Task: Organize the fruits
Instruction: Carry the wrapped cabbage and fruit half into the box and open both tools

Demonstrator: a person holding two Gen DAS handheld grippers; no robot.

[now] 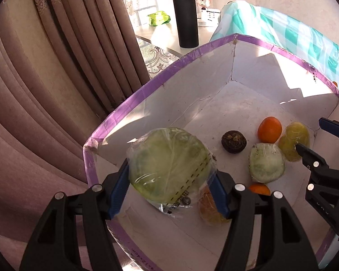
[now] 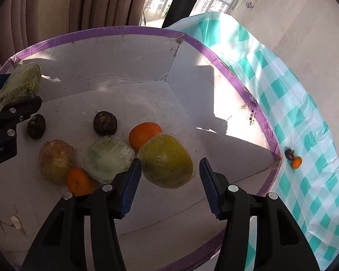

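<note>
Fruits in the purple-rimmed box (image 1: pixel 115 115)
Left hand-held gripper (image 1: pixel 169 187) clamps the wrapped green fruit (image 1: pixel 169 164); right hand-held gripper (image 2: pixel 169 185), jaws apart, stands at 6 o'clock of the yellow wrapped fruit (image 2: pixel 166 160).

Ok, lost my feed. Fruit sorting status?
Left gripper clamps wrapped green fruit over box. Right gripper open beside wrapped yellow fruit. Nothing blocking.

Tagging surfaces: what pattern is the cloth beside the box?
Teal-and-white checks on the tablecloth, clearest in the right wrist view.

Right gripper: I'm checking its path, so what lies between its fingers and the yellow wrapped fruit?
Nothing: in the right wrist view the right gripper is open, and the yellow wrapped fruit lies just ahead, touching the left finger.
</note>
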